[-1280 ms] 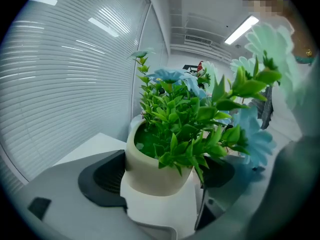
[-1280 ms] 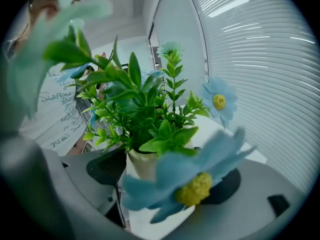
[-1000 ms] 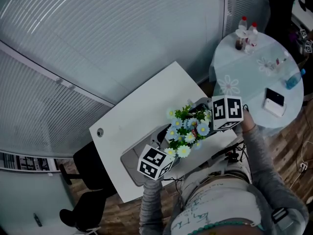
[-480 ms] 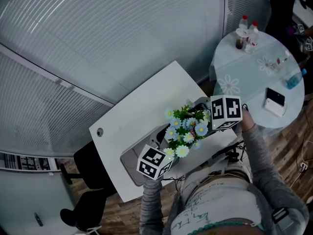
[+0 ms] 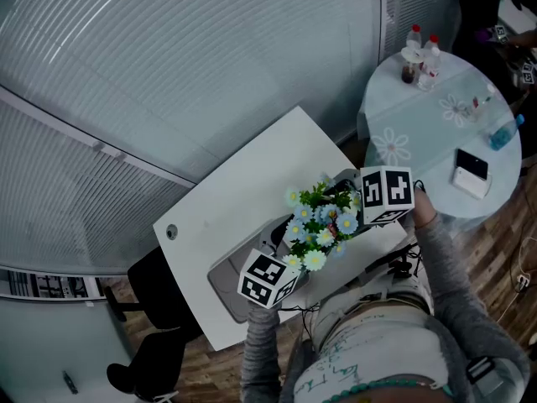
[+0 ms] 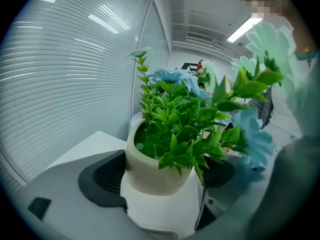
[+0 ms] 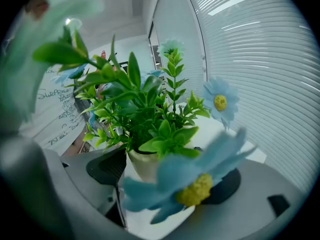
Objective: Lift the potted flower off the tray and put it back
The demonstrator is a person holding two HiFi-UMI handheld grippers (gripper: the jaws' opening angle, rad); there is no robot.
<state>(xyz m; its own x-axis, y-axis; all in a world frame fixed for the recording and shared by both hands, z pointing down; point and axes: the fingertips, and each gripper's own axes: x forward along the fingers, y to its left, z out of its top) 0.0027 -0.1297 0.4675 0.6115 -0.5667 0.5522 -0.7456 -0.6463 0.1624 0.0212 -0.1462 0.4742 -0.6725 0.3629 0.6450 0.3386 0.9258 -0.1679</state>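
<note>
Potted flower (image 5: 321,221) at the right-hand end of the tray (image 5: 225,282), one gripper on each side.

Left gripper (image 6: 162,178), reaching in over the tray's middle: jaws spread wide and set on the cream pot (image 6: 150,176), which fills the gap between the pads. Its left pad touches the pot wall; its right pad is partly behind leaves. Right gripper (image 7: 162,176), coming in from beyond that same end of the tray: jaws just as wide, nothing clamped. The pot sits farther out near its left pad, and a blue bloom (image 7: 195,184) blurs the rest of the gap. Stems upright. Cannot tell whether the pot base rests on the tray or hangs just above it. Tray lies on the white desk (image 5: 243,183), by the edge nearest the person.
</note>
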